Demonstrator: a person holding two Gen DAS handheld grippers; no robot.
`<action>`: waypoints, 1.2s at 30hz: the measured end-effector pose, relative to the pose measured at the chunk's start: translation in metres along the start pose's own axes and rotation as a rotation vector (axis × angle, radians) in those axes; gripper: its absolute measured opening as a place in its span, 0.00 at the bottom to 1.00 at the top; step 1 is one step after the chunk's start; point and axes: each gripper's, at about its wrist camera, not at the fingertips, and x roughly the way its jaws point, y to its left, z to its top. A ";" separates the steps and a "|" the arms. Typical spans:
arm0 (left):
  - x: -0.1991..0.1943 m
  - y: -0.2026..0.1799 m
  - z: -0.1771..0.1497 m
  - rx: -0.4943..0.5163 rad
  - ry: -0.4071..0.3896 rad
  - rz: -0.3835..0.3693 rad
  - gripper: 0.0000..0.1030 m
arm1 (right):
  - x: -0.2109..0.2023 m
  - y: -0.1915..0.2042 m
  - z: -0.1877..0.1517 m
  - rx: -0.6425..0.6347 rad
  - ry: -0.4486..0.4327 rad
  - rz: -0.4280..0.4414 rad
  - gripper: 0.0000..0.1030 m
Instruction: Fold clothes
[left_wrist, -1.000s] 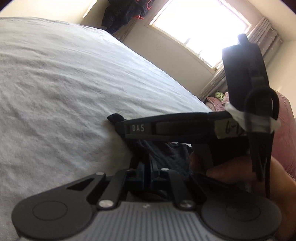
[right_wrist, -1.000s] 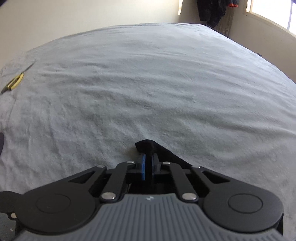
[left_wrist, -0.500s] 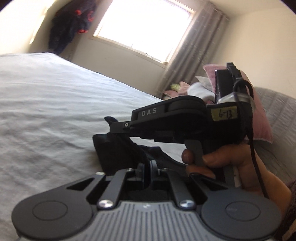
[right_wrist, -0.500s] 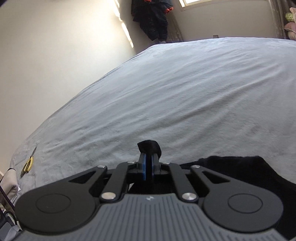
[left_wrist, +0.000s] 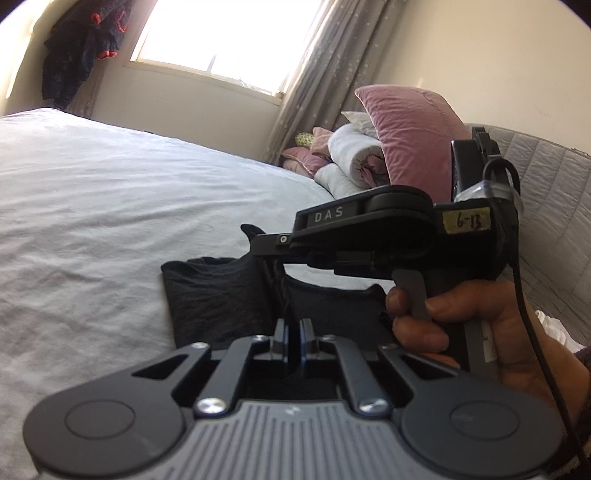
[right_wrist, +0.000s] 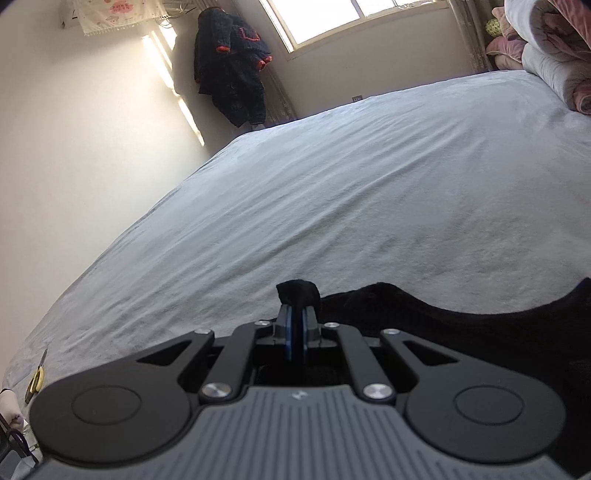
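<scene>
A dark garment (left_wrist: 218, 299) lies on the grey bed sheet (left_wrist: 92, 206) and is lifted at two places. The left gripper (left_wrist: 293, 332) has its jaws pressed together on a fold of this black cloth, which rises from the pads up toward the other tool. In the left wrist view the right gripper (left_wrist: 255, 236) is seen from the side, with a yellow label on its body, and a hand (left_wrist: 461, 321) holds its handle with the fingers around the trigger. A small tuft of the garment sticks out at its tip. In the right wrist view the right gripper (right_wrist: 295, 332) is also closed, and a black bunch of the cloth (right_wrist: 298, 291) stands just above its blue pads; the rest of the garment spreads to the right over the sheet. Pink and white pillows (left_wrist: 369, 155) are piled at the head of the bed, under the window (left_wrist: 229, 37). A dark coat (right_wrist: 232, 70) hangs on the wall, and yellow scissors (right_wrist: 37, 380) lie at the far left edge of the bed.
</scene>
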 end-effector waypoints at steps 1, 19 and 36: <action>0.002 -0.001 0.000 0.005 0.008 0.007 0.05 | 0.000 -0.004 0.000 0.010 0.003 -0.003 0.05; 0.004 0.008 -0.001 -0.081 0.043 -0.006 0.18 | -0.009 -0.026 0.002 0.026 -0.001 -0.092 0.18; 0.020 0.005 -0.009 -0.045 0.146 0.027 0.21 | -0.030 -0.018 -0.016 -0.044 0.094 -0.101 0.36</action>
